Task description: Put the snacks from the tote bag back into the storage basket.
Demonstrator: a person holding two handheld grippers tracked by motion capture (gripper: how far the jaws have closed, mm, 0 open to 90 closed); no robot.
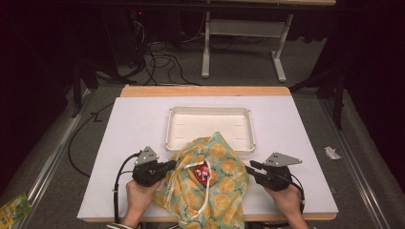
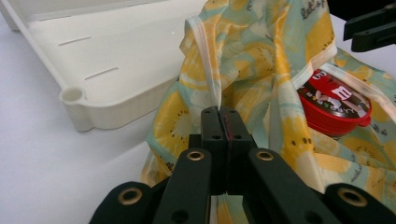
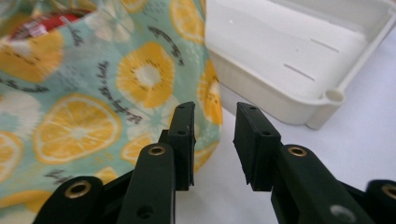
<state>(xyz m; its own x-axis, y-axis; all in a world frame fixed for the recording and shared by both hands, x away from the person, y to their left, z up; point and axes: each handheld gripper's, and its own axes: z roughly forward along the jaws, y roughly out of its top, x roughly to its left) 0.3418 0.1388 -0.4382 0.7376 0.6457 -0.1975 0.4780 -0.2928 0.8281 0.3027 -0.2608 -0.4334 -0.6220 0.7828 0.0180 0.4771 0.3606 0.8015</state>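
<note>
A lemon-print cloth bag lies at the table's near edge, its mouth open over a round red candy tub inside. My left gripper is at the bag's left side. In the left gripper view it is shut on the bag's white-trimmed rim, with the red tub to the right. Just off the bag's right side is my right gripper. In its own view the right gripper stands open with nothing between the pads, beside the bag.
A shallow white tray sits just beyond the bag, its inside bare. The white tabletop has free room left and right. On the floor are cables, a white desk frame, a green packet and a paper scrap.
</note>
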